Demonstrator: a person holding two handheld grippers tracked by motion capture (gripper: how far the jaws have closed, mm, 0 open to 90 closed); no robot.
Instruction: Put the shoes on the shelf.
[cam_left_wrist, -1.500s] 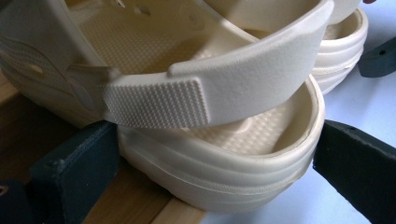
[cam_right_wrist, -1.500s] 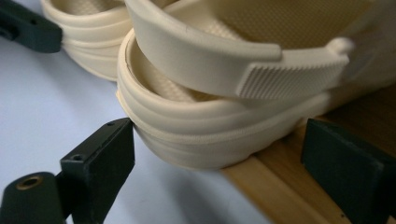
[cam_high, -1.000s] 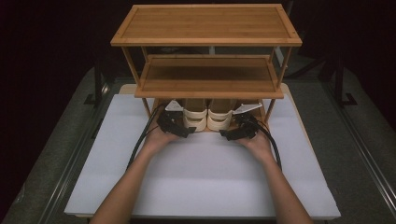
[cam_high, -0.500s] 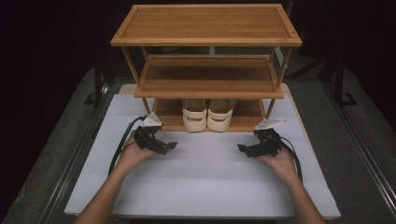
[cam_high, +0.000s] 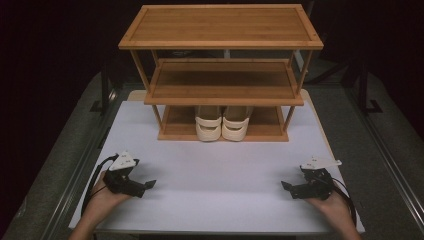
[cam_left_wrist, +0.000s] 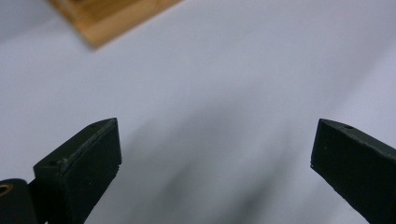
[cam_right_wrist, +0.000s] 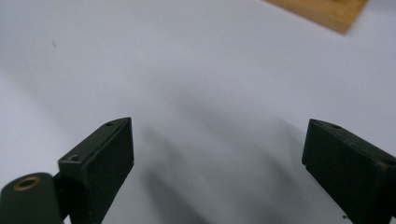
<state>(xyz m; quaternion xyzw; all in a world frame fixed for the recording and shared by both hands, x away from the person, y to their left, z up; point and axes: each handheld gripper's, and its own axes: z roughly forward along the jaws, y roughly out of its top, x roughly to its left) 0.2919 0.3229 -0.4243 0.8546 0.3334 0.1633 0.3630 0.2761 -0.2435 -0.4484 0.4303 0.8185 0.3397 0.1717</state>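
Near the bench's (cam_high: 220, 200) front edge, the left hand-held gripper (cam_high: 148, 185) and right hand-held gripper (cam_high: 284, 185) rest released, jaws spread, well apart with bare white surface between. Farther off, the slippers (cam_high: 222, 123) sit on the shoe rack's (cam_high: 220, 45) bottom shelf.

Two hands enter from the bottom corners of the high view. The left black hand-held gripper (cam_high: 149, 184) and right black hand-held gripper (cam_high: 285, 185) point inward, jaws spread wide, empty.
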